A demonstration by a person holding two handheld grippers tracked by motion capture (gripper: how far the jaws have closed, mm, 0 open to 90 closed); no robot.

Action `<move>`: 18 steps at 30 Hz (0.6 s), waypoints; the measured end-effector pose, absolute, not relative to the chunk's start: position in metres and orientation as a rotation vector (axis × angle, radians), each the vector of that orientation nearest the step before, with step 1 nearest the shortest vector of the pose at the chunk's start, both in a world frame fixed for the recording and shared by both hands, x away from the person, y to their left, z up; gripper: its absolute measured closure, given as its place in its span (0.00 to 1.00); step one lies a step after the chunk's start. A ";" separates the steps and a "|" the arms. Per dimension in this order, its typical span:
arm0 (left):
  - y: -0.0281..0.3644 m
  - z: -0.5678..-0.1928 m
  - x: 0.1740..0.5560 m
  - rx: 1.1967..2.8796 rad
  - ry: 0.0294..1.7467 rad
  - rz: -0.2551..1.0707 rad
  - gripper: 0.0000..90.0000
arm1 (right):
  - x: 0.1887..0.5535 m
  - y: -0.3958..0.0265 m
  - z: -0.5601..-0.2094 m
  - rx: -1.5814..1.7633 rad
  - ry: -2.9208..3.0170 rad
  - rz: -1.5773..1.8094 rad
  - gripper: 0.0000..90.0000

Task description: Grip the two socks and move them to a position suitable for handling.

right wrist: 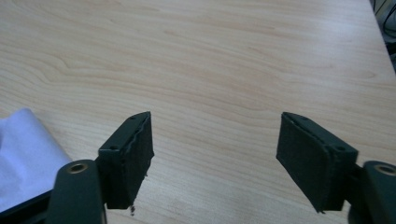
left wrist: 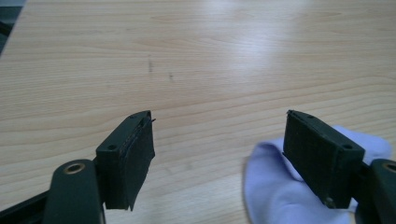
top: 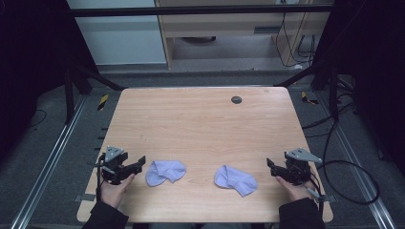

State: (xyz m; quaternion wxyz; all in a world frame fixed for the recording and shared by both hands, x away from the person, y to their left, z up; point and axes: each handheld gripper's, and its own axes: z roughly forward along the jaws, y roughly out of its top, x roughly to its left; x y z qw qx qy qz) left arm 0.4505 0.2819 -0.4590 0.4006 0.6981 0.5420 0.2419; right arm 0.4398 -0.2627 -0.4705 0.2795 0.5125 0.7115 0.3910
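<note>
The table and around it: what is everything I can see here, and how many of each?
socks: two, pale lilac, on the near part of the table, left sock beside the left tongs, right sock toward the right tongs
table: one, light wood, centre
round cap: one, dark grey, far edge of the table
cables: several, black, on the floor to the right
hands: two, left hand and right hand, at the near edge
tongs: two, black, left tongs and right tongs, both open and holding nothing
</note>
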 end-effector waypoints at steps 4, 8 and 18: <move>0.271 -0.458 0.447 1.786 1.341 0.614 0.25 | 0.436 -0.260 -0.466 1.350 1.883 1.091 0.34; 0.260 -0.458 0.443 1.791 1.313 0.601 0.26 | 0.432 -0.258 -0.458 1.321 1.856 1.127 0.39; 0.237 -0.448 0.442 1.800 1.246 0.598 0.27 | 0.430 -0.240 -0.447 1.251 1.920 1.118 0.43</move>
